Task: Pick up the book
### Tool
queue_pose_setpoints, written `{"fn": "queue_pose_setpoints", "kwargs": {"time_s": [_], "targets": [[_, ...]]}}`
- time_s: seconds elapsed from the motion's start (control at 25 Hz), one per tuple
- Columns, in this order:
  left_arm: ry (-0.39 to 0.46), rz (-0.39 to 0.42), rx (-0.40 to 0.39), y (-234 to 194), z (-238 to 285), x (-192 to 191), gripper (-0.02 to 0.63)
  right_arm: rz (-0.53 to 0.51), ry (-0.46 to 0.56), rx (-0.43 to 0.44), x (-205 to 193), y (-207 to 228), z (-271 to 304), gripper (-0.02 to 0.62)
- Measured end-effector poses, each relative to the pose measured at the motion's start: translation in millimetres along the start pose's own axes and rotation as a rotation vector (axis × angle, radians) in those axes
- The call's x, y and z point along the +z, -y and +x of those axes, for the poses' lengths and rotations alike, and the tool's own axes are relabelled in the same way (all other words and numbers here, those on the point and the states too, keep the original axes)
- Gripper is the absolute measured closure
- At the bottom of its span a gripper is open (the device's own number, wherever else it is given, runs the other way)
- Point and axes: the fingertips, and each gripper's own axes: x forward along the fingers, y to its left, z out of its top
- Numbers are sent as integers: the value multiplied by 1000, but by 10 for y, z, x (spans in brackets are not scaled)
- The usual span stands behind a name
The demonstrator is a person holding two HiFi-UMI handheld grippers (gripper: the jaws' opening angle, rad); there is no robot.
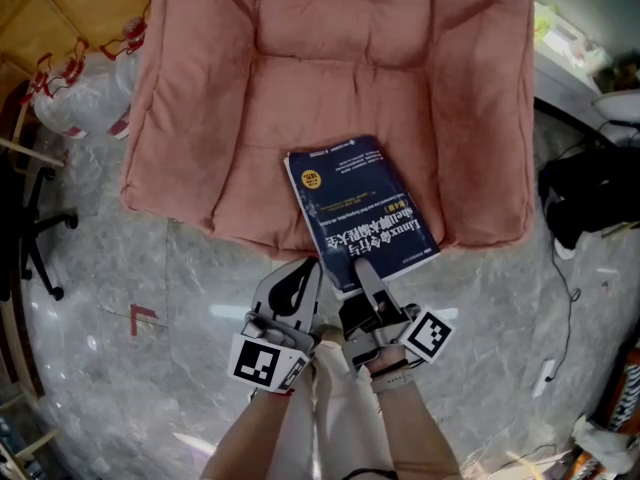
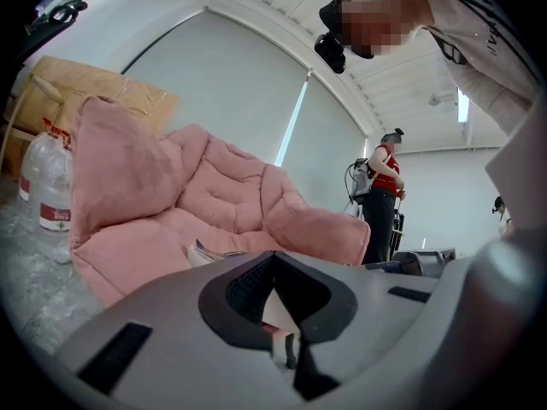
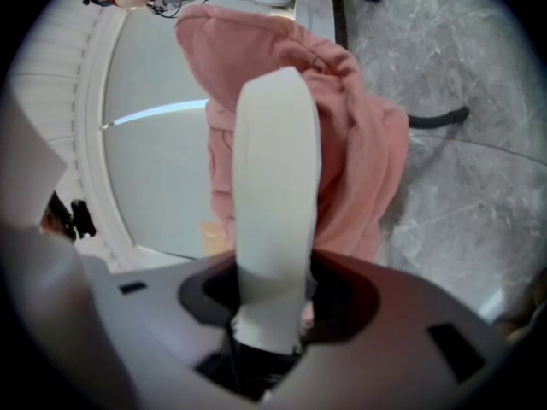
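A dark blue book lies on the front edge of a pink cushion seat, its near end hanging over the marble floor. My right gripper is shut on that near end; in the right gripper view the white page block stands upright between the jaws, against the pink cushion. My left gripper sits just left of it, beside the book's near left corner, its jaws together with nothing held. In the left gripper view the book shows low on the cushion, left of the jaws.
A large water bottle and a cardboard box stand left of the cushion. An office chair base is at the far left, a black bag with cables at the right. A person in red stands far off.
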Motion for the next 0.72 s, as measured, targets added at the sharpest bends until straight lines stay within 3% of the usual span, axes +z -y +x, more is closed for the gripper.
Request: {"fn": "queue_pose_setpoints", "kwargs": {"time_s": [0.72], "targets": [[0, -4, 13, 95, -28, 201, 595, -51, -1, 26, 12, -295, -92, 405]]}}
